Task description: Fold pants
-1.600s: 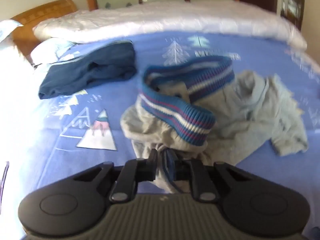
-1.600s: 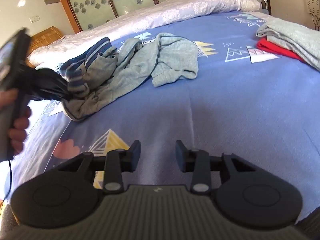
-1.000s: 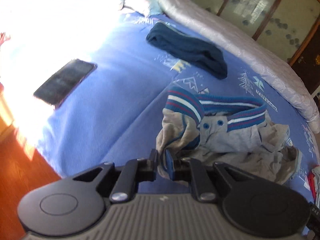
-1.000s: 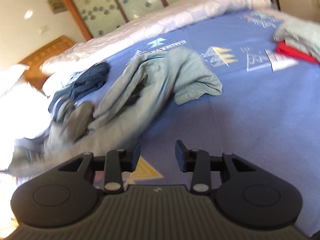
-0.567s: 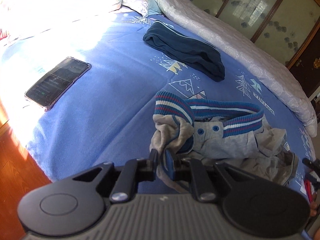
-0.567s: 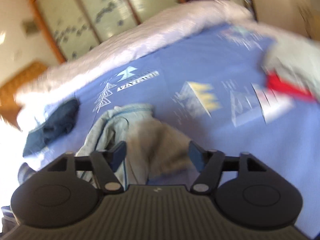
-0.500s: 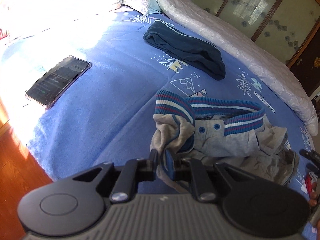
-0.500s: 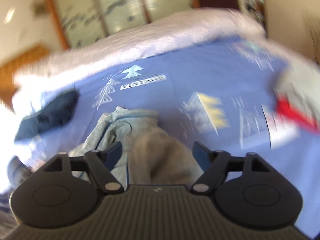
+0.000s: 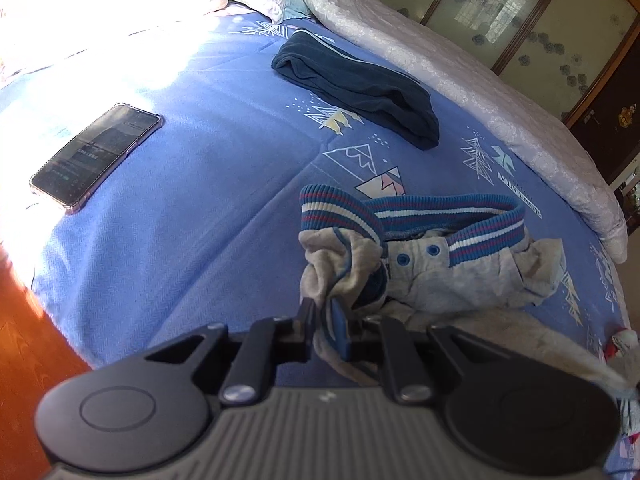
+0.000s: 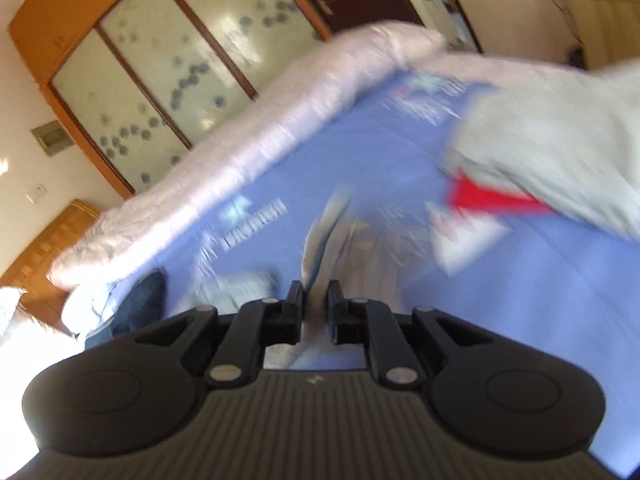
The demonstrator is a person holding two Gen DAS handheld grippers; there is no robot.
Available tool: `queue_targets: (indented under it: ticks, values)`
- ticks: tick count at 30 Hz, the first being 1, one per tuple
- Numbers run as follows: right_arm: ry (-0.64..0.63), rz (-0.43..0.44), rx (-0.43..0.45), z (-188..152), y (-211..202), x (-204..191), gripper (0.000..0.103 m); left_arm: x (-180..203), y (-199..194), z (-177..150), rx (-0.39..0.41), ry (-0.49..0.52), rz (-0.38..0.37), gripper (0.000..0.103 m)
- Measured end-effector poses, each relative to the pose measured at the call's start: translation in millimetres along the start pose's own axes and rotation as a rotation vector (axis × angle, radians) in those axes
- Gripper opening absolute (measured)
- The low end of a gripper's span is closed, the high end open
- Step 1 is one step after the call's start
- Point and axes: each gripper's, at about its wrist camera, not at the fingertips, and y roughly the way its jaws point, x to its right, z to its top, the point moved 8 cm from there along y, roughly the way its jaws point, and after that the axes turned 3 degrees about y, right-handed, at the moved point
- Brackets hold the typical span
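Note:
The grey pants [image 9: 440, 280], with a blue, red and white striped waistband [image 9: 420, 208], lie crumpled on the blue bed sheet [image 9: 200, 220]. My left gripper [image 9: 322, 320] is shut on a bunched fold of the pants at the near side, just below the waistband. The right wrist view is motion-blurred. There my right gripper [image 10: 316, 300] has its jaws closing, almost together, with a strip of the grey pants [image 10: 344, 248] filling the narrow gap between them. That strip runs away from the fingers across the sheet.
A phone [image 9: 96, 156] lies on the sheet at the left, near the bed's edge above the wooden floor [image 9: 24, 340]. A folded navy garment [image 9: 360, 88] lies farther back, a white quilt [image 9: 480, 92] behind it. A grey-and-red clothes stack [image 10: 560, 152] is at the right.
My right gripper swung along the bed to the pants' far end, its jaws spreading wide, then narrowing on the grey fabric. My left gripper kept its hold and barely moved.

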Motion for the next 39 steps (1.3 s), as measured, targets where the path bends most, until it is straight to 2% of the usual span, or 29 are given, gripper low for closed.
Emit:
queue_targets:
  ticks: [1,2,4,7,10,11,12,13,15,18,21,22,23,24,25,30,32,33,35,36,37,38,39]
  values:
    - [0.009,-0.031,-0.053,-24,-7,13,0.023,-2,1,0,-0.007,-0.01,-0.001,0.011]
    - [0.023,-0.08,-0.112,-44,-13,31,0.023,-4,2,0,-0.011,-0.028,-0.009,0.011]
    - [0.074,-0.175,-0.152,-70,-31,68,0.023,-9,0,1,-0.01,-0.049,-0.018,0.011]
    - [0.162,-0.215,-0.123,-76,-62,104,0.025,-11,0,0,-0.019,-0.064,-0.032,0.011]
    - [0.174,-0.249,-0.059,-60,-81,116,0.028,-9,2,-2,-0.025,-0.056,-0.026,0.014]
    - [0.172,-0.25,-0.039,-54,-84,118,0.031,-7,3,-3,-0.024,-0.049,-0.024,0.016]
    - [0.169,-0.244,-0.025,-50,-89,118,0.034,-5,3,-4,-0.026,-0.044,-0.024,0.025]
    - [0.168,-0.237,-0.018,-46,-88,116,0.038,-3,3,-5,-0.027,-0.041,-0.025,0.035]
    - [0.174,-0.231,-0.016,-40,-76,111,0.044,1,4,-8,-0.03,-0.025,-0.028,0.039]
    - [0.178,-0.266,-0.046,-43,-51,118,0.047,5,4,-11,-0.034,-0.001,-0.028,0.041]
    - [0.262,-0.257,-0.065,-49,-17,124,0.047,6,8,-12,-0.034,0.021,-0.008,0.037]
    - [0.27,-0.254,-0.055,-48,-8,122,0.044,5,12,-13,-0.041,0.025,0.003,0.028]
    - [0.26,-0.262,-0.059,-47,-3,122,0.023,4,16,-15,-0.05,0.025,0.01,0.017]
    - [0.254,-0.279,-0.073,-47,1,121,0.011,2,20,-16,-0.062,0.02,0.021,0.009]
    - [0.259,-0.282,-0.085,-47,-2,121,0.011,-1,21,-16,-0.061,0.004,0.025,0.009]
    - [0.221,-0.285,0.056,-24,-40,112,0.011,-13,0,-8,-0.008,-0.013,0.023,0.008]
    - [0.204,-0.335,0.072,-23,-47,119,0.009,-19,-1,-11,-0.035,0.005,0.042,0.009]
    - [0.205,-0.356,0.062,-26,-46,126,0.009,-23,-1,-14,-0.057,0.007,0.05,0.013]
    - [0.238,-0.39,0.011,-38,-41,139,0.013,-29,-5,-15,-0.086,0.006,0.038,0.021]
    - [0.262,-0.397,0.0,-42,-39,143,0.016,-33,-14,-10,-0.06,0.011,0.045,0.022]
    - [0.279,-0.414,0.017,-45,-40,143,0.025,-35,-25,-4,-0.017,0.028,0.066,0.024]
    - [0.281,-0.439,0.046,-44,-47,146,0.038,-35,-39,6,0.037,0.069,0.095,0.028]
    - [0.27,-0.453,0.086,-41,-53,148,0.042,-33,-51,15,0.084,0.102,0.118,0.035]
